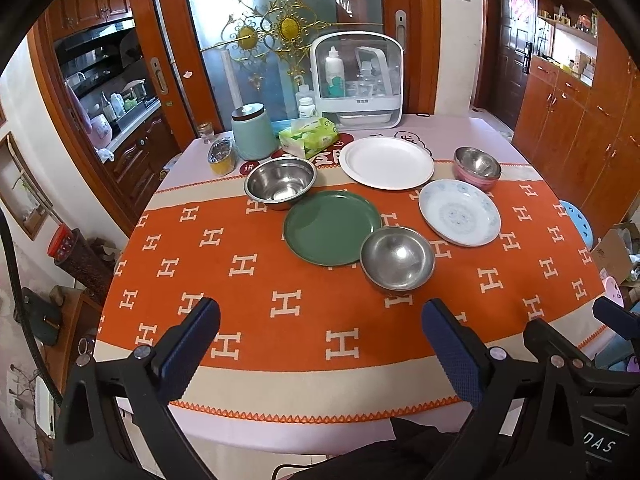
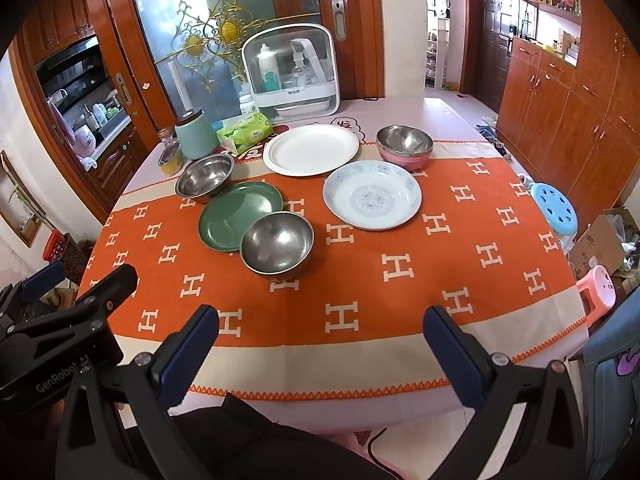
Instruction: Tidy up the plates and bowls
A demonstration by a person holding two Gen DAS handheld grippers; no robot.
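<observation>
On the orange tablecloth lie a green plate (image 1: 332, 227) (image 2: 239, 215), a white plate (image 1: 386, 162) (image 2: 311, 149) and a blue-patterned white plate (image 1: 460, 212) (image 2: 372, 195). A steel bowl (image 1: 397, 258) (image 2: 277, 244) sits at the green plate's near right edge, a second steel bowl (image 1: 280, 182) (image 2: 205, 177) behind the green plate on the left, and a pink-sided steel bowl (image 1: 477, 167) (image 2: 405, 147) at the far right. My left gripper (image 1: 320, 320) and right gripper (image 2: 320, 328) are open and empty, above the table's near edge.
At the table's back stand a mint canister (image 1: 254, 131), a green tissue pack (image 1: 308, 136), a yellow jar (image 1: 221, 156) and a white bottle rack (image 1: 358, 80). A blue stool (image 2: 554, 208) and a pink stool (image 2: 598, 288) stand to the right of the table.
</observation>
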